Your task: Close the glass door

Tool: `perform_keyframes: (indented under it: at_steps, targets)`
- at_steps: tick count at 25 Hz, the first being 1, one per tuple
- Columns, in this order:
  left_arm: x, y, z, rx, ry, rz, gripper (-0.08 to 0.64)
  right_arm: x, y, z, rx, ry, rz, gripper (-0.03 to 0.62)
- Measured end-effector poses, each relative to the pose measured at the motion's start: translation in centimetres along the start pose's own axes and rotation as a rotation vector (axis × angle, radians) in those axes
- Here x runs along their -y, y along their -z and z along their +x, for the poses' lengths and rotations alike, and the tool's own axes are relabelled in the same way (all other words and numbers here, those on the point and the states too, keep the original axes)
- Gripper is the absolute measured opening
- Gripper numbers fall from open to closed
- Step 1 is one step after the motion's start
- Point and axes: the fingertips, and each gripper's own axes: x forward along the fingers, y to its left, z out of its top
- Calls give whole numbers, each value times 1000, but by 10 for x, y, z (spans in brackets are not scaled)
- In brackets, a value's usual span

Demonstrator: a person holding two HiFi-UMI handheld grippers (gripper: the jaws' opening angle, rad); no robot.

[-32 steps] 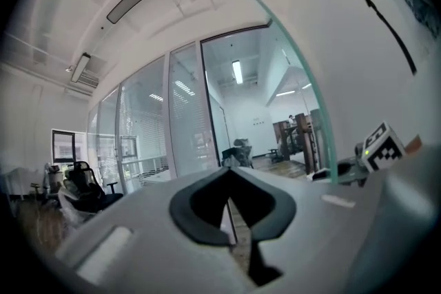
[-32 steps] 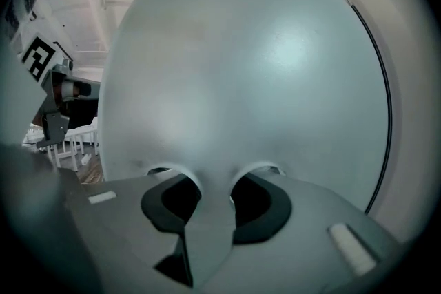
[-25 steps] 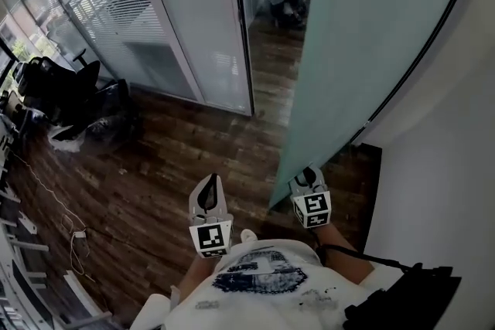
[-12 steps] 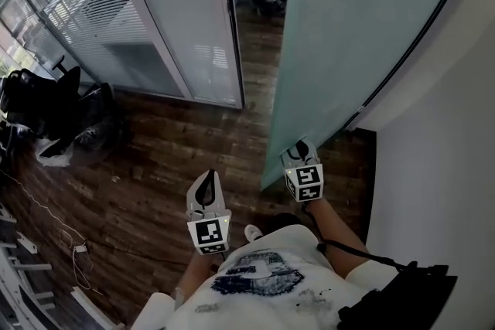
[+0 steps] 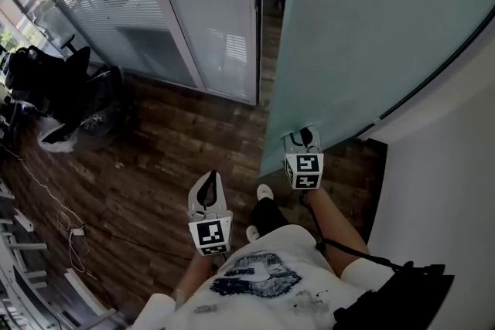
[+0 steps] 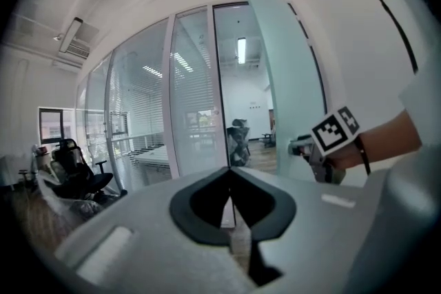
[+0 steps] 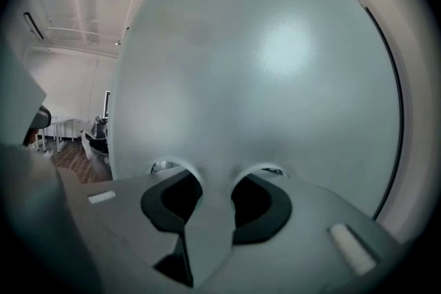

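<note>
The frosted glass door (image 5: 371, 35) stands partly open, its free edge a narrow gap away from the frame post (image 5: 256, 19). My right gripper (image 5: 303, 137) has its tips against the door's face, low and close to the free edge. In the right gripper view the door (image 7: 275, 65) fills the picture; the right gripper (image 7: 215, 179) has its jaws apart, with only pale glass showing between them. My left gripper (image 5: 207, 185) hangs over the wooden floor, left of the door and apart from it. The left gripper (image 6: 231, 179) is shut on nothing. The left gripper view also shows the door (image 6: 289, 79) and the right gripper (image 6: 298, 146).
A fixed glass partition with blinds (image 5: 193, 11) runs along the left of the doorway. Black office chairs (image 5: 54, 81) and a loose cable (image 5: 46, 197) lie at the far left. A white wall (image 5: 441, 189) closes the right side. The person's shoe (image 5: 264, 193) is below the door's edge.
The door has swung left toward the frame post, and the gap has narrowed. The right gripper moved forward with the door. The left gripper shifted forward slightly.
</note>
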Motion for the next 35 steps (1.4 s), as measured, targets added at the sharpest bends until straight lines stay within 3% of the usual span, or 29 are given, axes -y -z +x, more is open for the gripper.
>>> perform_keyframes:
  at_steps: [12,18,35]
  targets:
    - [-49,-36,100,17,-55,35,3,3,-33,110,-32,94,26,120]
    - [-59,-30,127,-18,-76,23,3,13,-39,150,-29,111,27,120]
    - [-61,-42,190,-43,-111,47,3,18,-55,202,30,110,4,124]
